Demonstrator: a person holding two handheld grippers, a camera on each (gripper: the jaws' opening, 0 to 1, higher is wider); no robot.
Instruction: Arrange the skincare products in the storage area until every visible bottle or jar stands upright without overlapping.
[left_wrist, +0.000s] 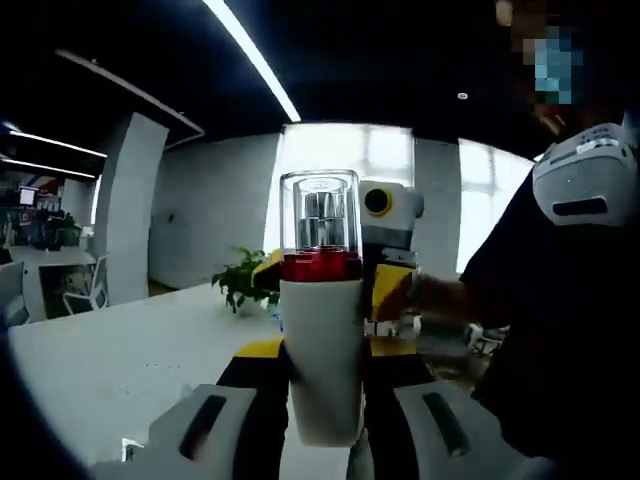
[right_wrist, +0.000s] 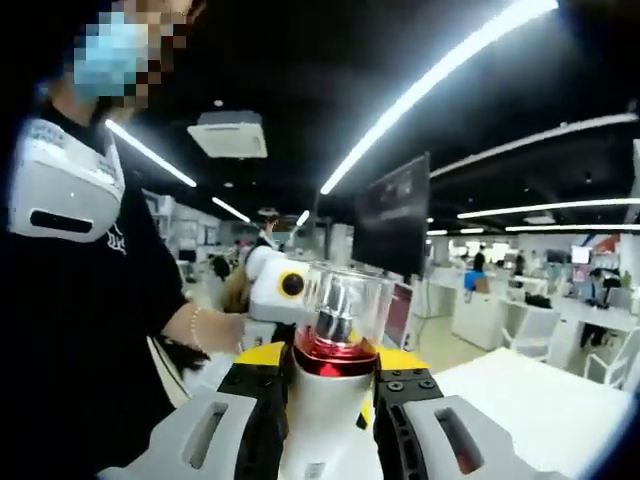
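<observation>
bottle (left_wrist: 322, 340) base hidden btwn jaws, plant (left_wrist: 240, 277) partly behind bottle

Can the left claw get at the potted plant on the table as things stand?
Probably not yet. The left claw is shut on the white bottle, so it has no free grip. The potted plant sits far back across the bare white table.

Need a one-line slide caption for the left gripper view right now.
Left gripper holds a white bottle with a red band and clear cap upright above a white table; right gripper close behind.
</observation>
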